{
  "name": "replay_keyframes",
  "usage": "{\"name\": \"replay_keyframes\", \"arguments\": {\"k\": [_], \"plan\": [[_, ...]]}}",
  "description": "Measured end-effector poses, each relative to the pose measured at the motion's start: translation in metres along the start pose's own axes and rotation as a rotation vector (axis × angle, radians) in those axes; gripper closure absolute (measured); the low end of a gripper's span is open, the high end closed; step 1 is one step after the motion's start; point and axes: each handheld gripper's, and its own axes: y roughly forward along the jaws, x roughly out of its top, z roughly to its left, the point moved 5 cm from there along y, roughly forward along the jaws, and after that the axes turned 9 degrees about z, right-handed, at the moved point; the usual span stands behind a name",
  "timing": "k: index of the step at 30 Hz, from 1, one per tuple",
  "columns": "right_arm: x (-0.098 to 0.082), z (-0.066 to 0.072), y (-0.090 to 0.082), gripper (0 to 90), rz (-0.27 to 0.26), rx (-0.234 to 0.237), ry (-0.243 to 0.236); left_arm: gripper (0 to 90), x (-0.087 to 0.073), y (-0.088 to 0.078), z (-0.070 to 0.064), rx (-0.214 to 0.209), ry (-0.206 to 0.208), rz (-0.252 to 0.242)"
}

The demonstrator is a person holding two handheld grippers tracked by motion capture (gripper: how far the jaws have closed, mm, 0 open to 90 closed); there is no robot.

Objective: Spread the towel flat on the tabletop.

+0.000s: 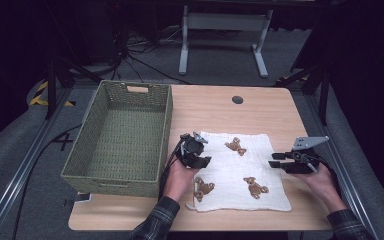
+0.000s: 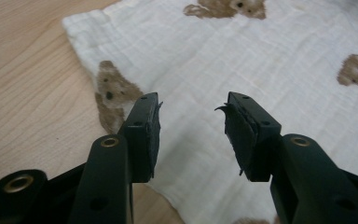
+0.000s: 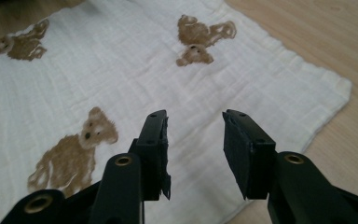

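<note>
**Both grippers open above a folded bear-print cloth**

The high view takes in the whole wooden table (image 1: 260, 107), which the two gripper views show as strips of wood grain beside the cloth. On the table's left part stands a large green woven basket (image 1: 117, 137), its near wall at the front edge; it is seen from above alone. Just right of the basket lies the white cloth (image 1: 240, 172), spread flat as a rectangle near the table's front edge and printed with brown bears. A small dark round hole (image 1: 237, 100) sits in the table top beyond the cloth.

From above, the left gripper (image 1: 196, 152) hangs over the cloth's left edge, close to the basket's right wall, and the right gripper (image 1: 286, 161) sits at the cloth's right edge, with its grey plate on top. How far the jaws stand apart is hard to read there.

The left gripper view settles it: the left gripper (image 2: 192, 135) has its jaws partly open, a clear gap between the pads, with nothing in it and the cloth (image 2: 242, 60) beneath. The right gripper view shows the same for the right gripper (image 3: 193, 149): jaws moderately apart, gripping nothing, above the cloth (image 3: 144, 74) near its corner.
</note>
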Motion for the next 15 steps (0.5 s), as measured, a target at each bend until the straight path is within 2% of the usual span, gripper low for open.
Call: {"name": "replay_keyframes", "arguments": {"k": [8, 10, 13, 15], "plan": [[0.018, -0.027, 0.009, 61.1, -0.011, -0.031, 0.014, 56.0, 0.021, 0.012, 0.027, 0.046, -0.06, -0.017], [0.022, -0.034, 0.013, 61.0, 0.0, -0.038, 0.012, 56.1, 0.025, 0.015, 0.034, 0.064, -0.082, -0.009], [0.028, -0.044, 0.018, 60.9, -0.011, -0.035, 0.025, 56.5, 0.029, 0.021, 0.045, 0.058, -0.112, -0.01], [0.031, -0.05, 0.023, 61.1, 0.01, -0.054, 0.015, 57.3, 0.032, 0.023, 0.05, 0.057, -0.124, -0.012]]}}
